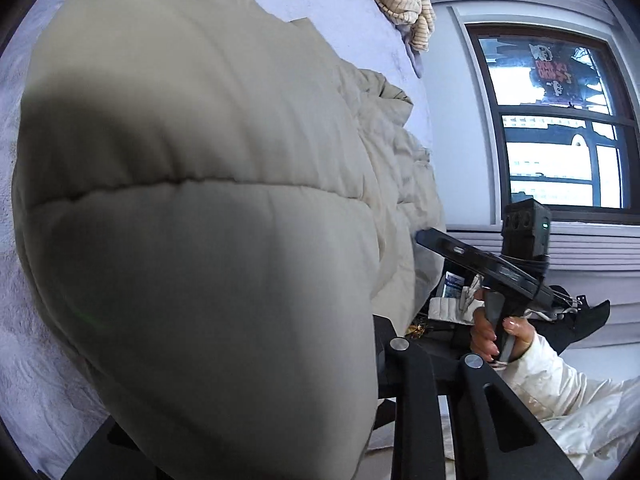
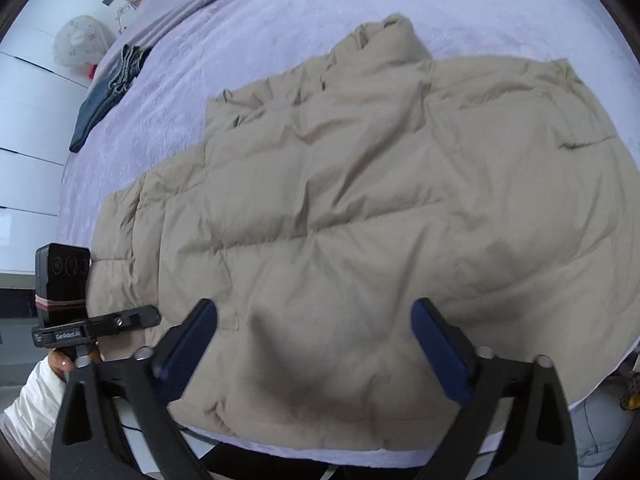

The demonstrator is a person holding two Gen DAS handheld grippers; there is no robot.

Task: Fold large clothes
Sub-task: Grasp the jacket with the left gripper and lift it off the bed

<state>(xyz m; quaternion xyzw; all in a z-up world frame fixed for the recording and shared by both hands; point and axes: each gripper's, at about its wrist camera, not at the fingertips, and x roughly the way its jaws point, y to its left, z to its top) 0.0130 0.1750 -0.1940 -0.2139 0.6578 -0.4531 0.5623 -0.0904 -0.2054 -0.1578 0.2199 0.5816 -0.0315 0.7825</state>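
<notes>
Right gripper point(image 2: 314, 320), jaws partly apart, straddles the near hem of the beige puffer jacket point(image 2: 360, 180) without pinching it. Left gripper point(image 2: 120, 320) meets the same hem, its grip hidden. The jacket lies spread along the bed's point(image 2: 280, 20) near edge. Both grippers should bite deep into the padding before lifting.
</notes>
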